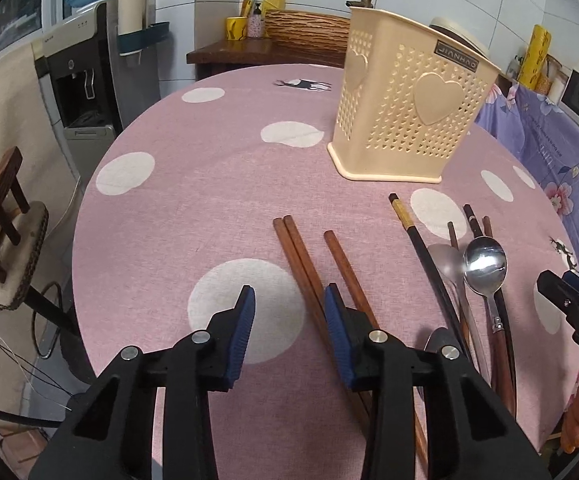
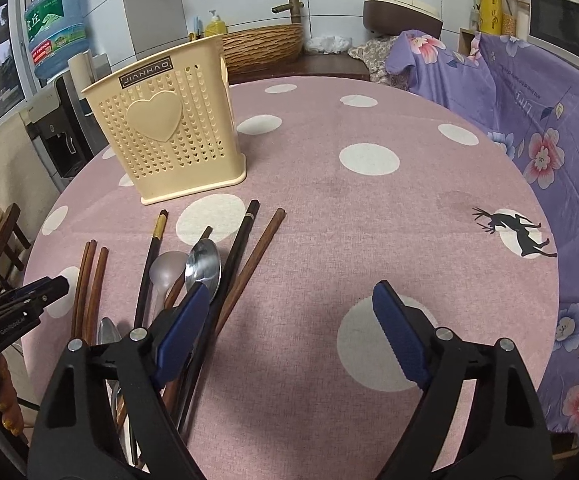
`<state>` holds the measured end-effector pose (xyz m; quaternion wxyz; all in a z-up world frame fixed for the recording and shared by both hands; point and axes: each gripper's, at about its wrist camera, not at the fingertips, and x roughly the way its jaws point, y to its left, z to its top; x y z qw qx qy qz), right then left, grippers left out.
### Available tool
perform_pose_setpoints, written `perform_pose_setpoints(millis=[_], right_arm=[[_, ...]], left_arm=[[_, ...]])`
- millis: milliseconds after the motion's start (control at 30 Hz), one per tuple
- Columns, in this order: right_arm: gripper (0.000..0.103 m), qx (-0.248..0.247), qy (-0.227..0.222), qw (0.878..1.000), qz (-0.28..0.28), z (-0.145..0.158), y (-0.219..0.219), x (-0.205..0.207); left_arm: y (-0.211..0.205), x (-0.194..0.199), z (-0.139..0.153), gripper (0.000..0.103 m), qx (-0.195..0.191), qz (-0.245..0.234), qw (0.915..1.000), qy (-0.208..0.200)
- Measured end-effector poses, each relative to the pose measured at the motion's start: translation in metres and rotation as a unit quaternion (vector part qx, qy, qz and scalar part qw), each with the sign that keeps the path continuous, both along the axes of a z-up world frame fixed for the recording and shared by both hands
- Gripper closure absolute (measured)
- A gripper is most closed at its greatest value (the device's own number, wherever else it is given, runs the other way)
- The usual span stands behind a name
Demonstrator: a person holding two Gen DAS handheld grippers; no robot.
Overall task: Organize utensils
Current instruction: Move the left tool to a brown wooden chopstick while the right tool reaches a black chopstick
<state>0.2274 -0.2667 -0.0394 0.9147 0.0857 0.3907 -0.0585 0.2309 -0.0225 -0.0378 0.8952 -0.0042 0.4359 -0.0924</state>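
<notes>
The loose utensils lie flat on the round pink cloth-covered table (image 2: 329, 216): three reddish-brown wooden chopsticks (image 1: 301, 256), black chopsticks with gold bands (image 1: 417, 240), a shiny steel spoon with a wooden handle (image 1: 484, 264) and a dull grey spoon (image 1: 443, 260). The left gripper (image 1: 289, 300) hovers over the wooden chopsticks, jaws partly apart and holding nothing; its right-hand pad sits over two of them. The right gripper (image 2: 289, 300) stands wide and empty, its left-hand pad over the steel spoon. Beyond both grippers stands the cream perforated plastic holder with heart reliefs (image 1: 409, 116), upright.
</notes>
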Motion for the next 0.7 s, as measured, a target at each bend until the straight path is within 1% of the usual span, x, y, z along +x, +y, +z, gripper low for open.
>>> perform_pose_setpoints(millis=[100, 167, 300, 367, 433, 533, 600, 700], right_arm=[[0.019, 0.001, 0.000, 1.000, 0.001, 0.000, 0.000, -0.002], [0.019, 0.000, -0.002, 1.000, 0.002, 0.001, 0.000, -0.002], [0.019, -0.005, -0.004, 1.000, 0.000, 0.002, 0.001, 0.000], [0.019, -0.008, -0.002, 1.000, -0.001, 0.003, 0.002, 0.003], [0.019, -0.011, -0.001, 1.000, -0.002, 0.003, 0.001, 0.004], [0.019, -0.013, 0.002, 1.000, -0.010, 0.002, -0.004, 0.007], [0.019, -0.001, 0.010, 1.000, -0.017, 0.001, -0.010, 0.013], [0.025, 0.026, 0.024, 0.999, -0.020, -0.001, -0.014, 0.027]], left_arm=[[-0.004, 0.003, -0.006, 0.068, 0.012, 0.002, 0.9999, 0.008], [-0.004, 0.003, -0.010, 0.068, 0.013, 0.004, 0.9998, 0.012], [-0.004, 0.004, -0.009, 0.067, 0.018, 0.010, 0.9998, 0.007], [-0.006, 0.008, -0.010, 0.067, 0.032, 0.012, 0.9994, 0.004], [-0.002, 0.011, -0.011, 0.067, 0.025, 0.010, 0.9996, 0.012], [0.004, 0.012, -0.012, 0.070, 0.036, 0.014, 0.9992, 0.010], [0.005, 0.016, -0.011, 0.070, 0.033, 0.016, 0.9992, 0.015], [0.001, 0.023, -0.011, 0.070, 0.029, 0.015, 0.9993, 0.019]])
